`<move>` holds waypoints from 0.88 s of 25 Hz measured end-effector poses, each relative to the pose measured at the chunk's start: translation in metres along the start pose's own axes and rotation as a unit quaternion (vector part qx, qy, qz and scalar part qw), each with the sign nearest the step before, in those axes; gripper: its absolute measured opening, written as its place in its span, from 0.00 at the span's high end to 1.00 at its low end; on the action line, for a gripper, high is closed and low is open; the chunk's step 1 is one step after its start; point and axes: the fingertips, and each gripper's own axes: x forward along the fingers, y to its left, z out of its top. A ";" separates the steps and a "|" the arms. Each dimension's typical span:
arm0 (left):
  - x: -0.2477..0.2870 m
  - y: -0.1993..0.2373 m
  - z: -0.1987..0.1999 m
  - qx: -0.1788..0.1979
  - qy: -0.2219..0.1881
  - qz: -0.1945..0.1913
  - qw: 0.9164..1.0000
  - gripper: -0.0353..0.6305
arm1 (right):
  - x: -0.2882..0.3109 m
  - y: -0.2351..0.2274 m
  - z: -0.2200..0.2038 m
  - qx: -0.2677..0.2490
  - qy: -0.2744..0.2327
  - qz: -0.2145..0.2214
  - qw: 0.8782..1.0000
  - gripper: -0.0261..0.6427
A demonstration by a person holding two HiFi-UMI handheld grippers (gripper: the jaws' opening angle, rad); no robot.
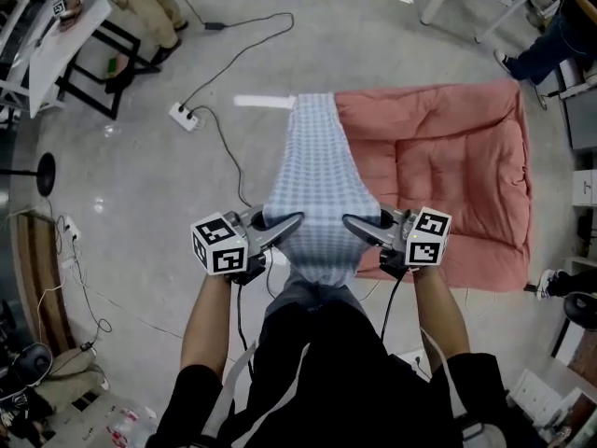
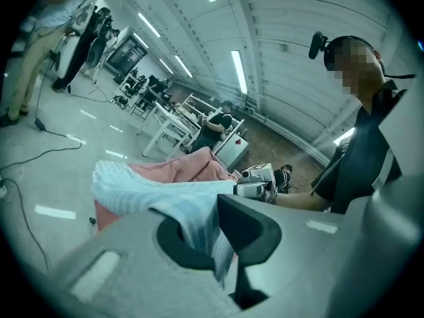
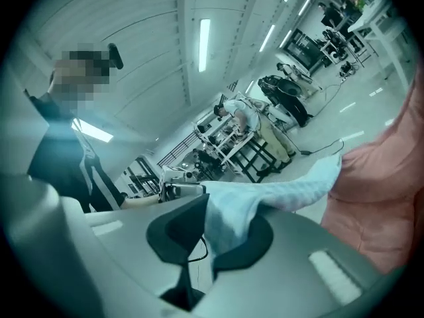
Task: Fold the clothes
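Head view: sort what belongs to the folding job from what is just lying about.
Job: blue checked garment; left tongs and right tongs, both shut on it; pink quilt under it.
Lying about: power strip; white table; black stand base.

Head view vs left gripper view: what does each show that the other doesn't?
Only the head view: the blue checked garment at full length, the pink quilt in whole outline, a power strip on the floor. Only the left gripper view: the left gripper with its jaws shut on a fold of the cloth, and ceiling lights. Both: the garment, the quilt, and the right gripper holding the other corner.
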 end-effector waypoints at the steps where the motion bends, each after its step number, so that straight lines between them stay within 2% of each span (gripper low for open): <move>1: 0.001 -0.006 0.008 0.008 0.004 0.001 1.000 0.91 | -0.003 0.006 0.007 -0.010 -0.004 0.005 1.000 0.92; 3: 0.000 -0.021 0.028 0.020 0.005 0.004 1.000 0.91 | -0.009 0.024 0.026 -0.034 -0.011 0.012 0.999 0.92; 7: -0.021 -0.057 0.083 0.033 -0.016 -0.010 0.999 0.92 | -0.009 0.067 0.076 -0.074 -0.037 0.011 0.996 0.92; 11: -0.027 -0.074 0.122 0.064 0.001 -0.005 0.998 0.92 | -0.010 0.091 0.112 -0.111 -0.054 0.004 0.992 0.92; 17: -0.021 -0.082 0.136 0.083 0.028 -0.008 0.996 0.92 | -0.018 0.099 0.128 -0.134 -0.059 -0.036 0.989 0.92; 22: -0.015 -0.075 0.132 0.081 0.029 -0.029 0.996 0.92 | -0.019 0.095 0.128 -0.143 -0.063 -0.074 0.985 0.92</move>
